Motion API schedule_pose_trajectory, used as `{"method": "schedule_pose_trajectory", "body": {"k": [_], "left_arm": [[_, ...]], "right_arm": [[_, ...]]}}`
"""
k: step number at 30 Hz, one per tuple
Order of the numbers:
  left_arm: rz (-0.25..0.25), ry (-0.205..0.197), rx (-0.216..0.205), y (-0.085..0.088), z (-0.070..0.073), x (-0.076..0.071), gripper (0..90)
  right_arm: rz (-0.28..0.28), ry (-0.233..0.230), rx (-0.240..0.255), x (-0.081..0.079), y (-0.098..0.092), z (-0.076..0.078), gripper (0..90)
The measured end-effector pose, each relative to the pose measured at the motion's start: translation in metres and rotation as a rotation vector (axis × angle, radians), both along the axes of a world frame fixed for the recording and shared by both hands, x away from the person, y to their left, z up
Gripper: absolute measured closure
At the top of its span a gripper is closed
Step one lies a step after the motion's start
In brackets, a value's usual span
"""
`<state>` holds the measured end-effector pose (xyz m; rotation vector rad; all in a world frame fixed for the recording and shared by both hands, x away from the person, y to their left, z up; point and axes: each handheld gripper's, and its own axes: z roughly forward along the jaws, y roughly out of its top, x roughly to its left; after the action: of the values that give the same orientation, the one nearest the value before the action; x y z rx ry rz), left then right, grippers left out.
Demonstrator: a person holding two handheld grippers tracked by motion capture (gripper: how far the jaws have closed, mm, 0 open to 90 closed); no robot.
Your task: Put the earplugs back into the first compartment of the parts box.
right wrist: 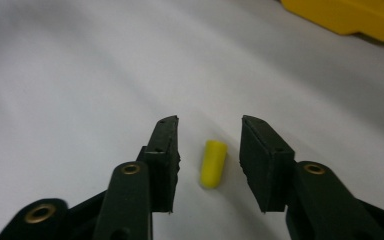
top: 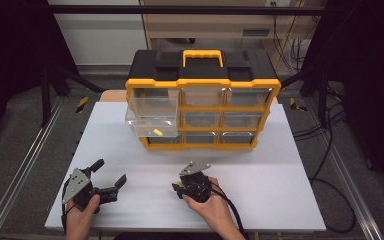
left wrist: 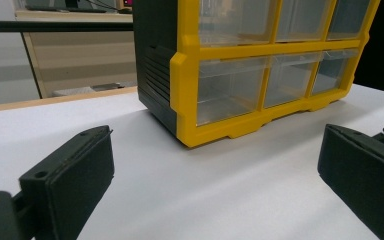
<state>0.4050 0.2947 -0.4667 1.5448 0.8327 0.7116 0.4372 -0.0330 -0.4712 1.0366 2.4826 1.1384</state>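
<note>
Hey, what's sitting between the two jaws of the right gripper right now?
A small yellow cap-shaped piece lies on the white table between the open jaws of the right gripper, touching neither, as the right gripper view shows.

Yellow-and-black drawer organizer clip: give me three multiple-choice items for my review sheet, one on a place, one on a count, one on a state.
1. Where does the small yellow piece by the right gripper lie?
A. On the white table, between the open jaws
B. On the organizer's handle
C. In the left gripper

2. How many drawer columns does the organizer have?
A. Two
B. Three
C. Five

3. What state is the left-column clear drawer in?
A. Pushed fully in
B. Pulled out forward
C. Lying on the floor

Answers: 1 A, the right gripper view shows it on the table with a gap each side. 2 B, the high view shows three across. 3 B, it juts past the yellow front.
</note>
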Motion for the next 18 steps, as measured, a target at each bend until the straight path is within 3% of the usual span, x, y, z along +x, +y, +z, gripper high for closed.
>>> {"method": "schedule_pose_trajectory", "body": {"k": [7,12,15,18], "left_arm": [[0.001,-0.003,0.003,-0.0003,0.0002,0.0001,1.2],[0.006,-0.004,-0.001,0.0009,0.0003,-0.0001,1.2],[0.007,-0.005,-0.004,0.0012,0.0005,-0.0004,1.3],[0.004,-0.011,-0.002,0.0012,0.0011,-0.0014,1.2]], "right_arm": [[0.012,-0.014,-0.056,-0.0007,0.0036,-0.0079,72.5],[0.034,-0.054,-0.084,-0.0027,0.005,-0.008,81.2],[0.054,-0.052,-0.076,-0.0034,0.0044,-0.0069,81.5],[0.059,-0.078,-0.04,-0.0047,-0.001,-0.0036,81.8]]}}
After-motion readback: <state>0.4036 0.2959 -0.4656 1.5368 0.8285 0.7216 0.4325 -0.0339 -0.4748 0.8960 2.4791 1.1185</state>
